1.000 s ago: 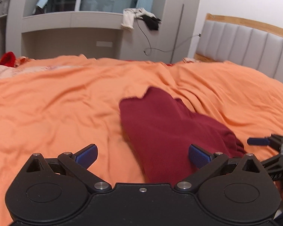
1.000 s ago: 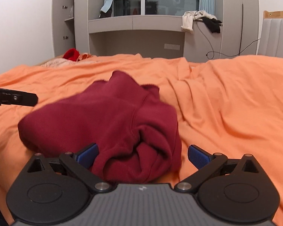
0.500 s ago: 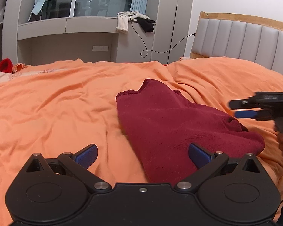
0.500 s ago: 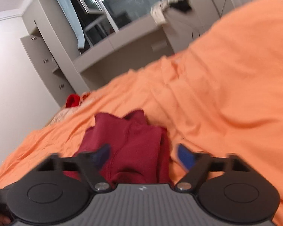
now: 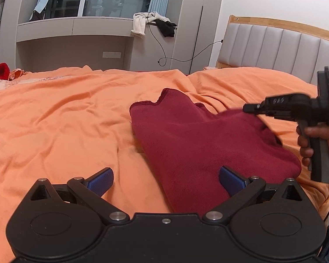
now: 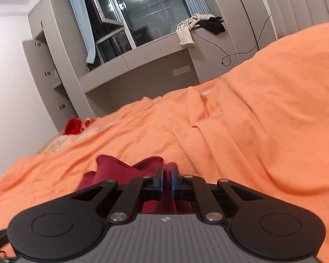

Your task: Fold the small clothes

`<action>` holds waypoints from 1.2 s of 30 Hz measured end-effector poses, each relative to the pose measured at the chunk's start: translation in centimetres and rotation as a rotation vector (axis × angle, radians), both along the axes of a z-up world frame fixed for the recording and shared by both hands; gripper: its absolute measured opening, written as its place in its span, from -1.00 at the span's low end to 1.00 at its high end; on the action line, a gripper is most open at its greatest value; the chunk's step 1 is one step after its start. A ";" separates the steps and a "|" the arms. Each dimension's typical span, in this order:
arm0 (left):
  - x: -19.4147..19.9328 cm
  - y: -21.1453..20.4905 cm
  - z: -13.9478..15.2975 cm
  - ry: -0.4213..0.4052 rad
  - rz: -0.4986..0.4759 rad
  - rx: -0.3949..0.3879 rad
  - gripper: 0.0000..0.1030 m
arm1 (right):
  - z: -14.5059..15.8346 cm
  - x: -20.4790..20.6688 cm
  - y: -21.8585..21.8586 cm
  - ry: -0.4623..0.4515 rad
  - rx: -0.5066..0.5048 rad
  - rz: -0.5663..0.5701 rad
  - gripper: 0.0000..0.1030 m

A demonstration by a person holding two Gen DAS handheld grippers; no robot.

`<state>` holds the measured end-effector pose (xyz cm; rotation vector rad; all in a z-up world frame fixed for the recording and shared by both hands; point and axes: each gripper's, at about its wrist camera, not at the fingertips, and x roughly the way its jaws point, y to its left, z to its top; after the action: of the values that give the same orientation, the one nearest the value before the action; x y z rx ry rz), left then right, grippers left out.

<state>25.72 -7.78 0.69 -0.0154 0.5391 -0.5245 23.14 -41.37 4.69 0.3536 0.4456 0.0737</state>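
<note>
The dark red garment [image 5: 186, 144] lies partly folded on the orange bedcover [image 5: 54, 127], its notched edge toward the far side and its bulk running back toward the near edge of the bed; the right hand-held gripper [image 6: 167, 180] has its blue pads drawn together with a fold of the red cloth pinched between them, and in the left wrist view that same tool [image 5: 252, 108] is seen at the garment's right-hand edge, held by the person's hand [image 5: 318, 144]; the left hand-held gripper [image 5: 164, 178] stands with its fingers wide apart, holding nothing, low over the near end of the garment with one pad over bare bedcover and the other over red cloth. The step in hand appears to be carrying the pinched edge across to make the next fold; to do it well, the right tool should probably lift only enough to free that layer, then travel straight across so the edge lands parallel to the opposite side; the left one could press or pinch the near end to stop the whole piece sliding on the soft cover; release should come once the edges line up, since thick knit tends to spring back and bunch.
</note>
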 end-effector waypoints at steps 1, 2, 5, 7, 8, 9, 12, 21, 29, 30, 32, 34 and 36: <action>0.0 -0.1 -0.1 0.000 0.001 0.000 0.99 | -0.4 0.3 0.1 0.012 -0.026 -0.013 -0.93; -0.1 -0.1 -0.1 0.000 0.004 0.000 0.99 | -1.0 0.6 0.2 0.032 -0.049 -0.026 -0.97; -0.1 -0.1 -0.2 -0.003 0.007 0.001 0.99 | -2.8 1.2 -0.9 0.121 -0.028 -0.042 -0.97; -0.1 0.0 -0.2 -0.001 0.007 0.000 0.99 | -3.0 0.7 -1.6 0.139 0.028 -0.026 -0.87; 0.0 0.0 -0.1 0.001 0.007 -0.001 0.99 | -2.8 0.2 -1.8 0.140 0.045 -0.012 -0.81; 0.0 0.0 -0.1 0.002 0.007 -0.001 0.99 | -2.5 -0.5 -1.8 0.136 0.055 0.008 -0.70; 0.0 0.0 -0.2 0.002 0.008 -0.002 0.99 | -1.7 -2.6 -1.7 0.138 0.049 0.028 0.04; -0.1 -0.1 -0.2 -0.006 0.018 -0.003 0.99 | -0.2 -6.0 -1.9 0.066 0.037 -0.028 0.40; -0.6 -0.2 -0.3 -0.029 0.025 0.006 0.99 | -2.3 -3.9 -0.6 0.226 0.076 -0.064 0.55; -0.6 -0.1 -0.3 -0.031 0.025 0.007 0.99 | -2.3 -4.2 -0.7 0.243 0.090 -0.073 0.56; -0.6 -0.1 -0.2 -0.029 0.024 0.006 0.99 | -2.1 -4.7 -0.5 0.268 0.069 -0.083 0.63; -0.6 0.0 -0.2 -0.026 0.025 0.004 0.99 | -1.8 -5.4 -0.3 0.270 0.021 -0.088 0.69; -0.7 0.0 -0.1 -0.025 0.025 0.004 0.99 | -1.8 -5.8 -0.2 0.281 0.004 -0.083 0.71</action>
<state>25.05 -7.80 0.57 -0.0117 0.5149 -0.4988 17.30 -41.55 2.87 0.3873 0.7077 -0.0568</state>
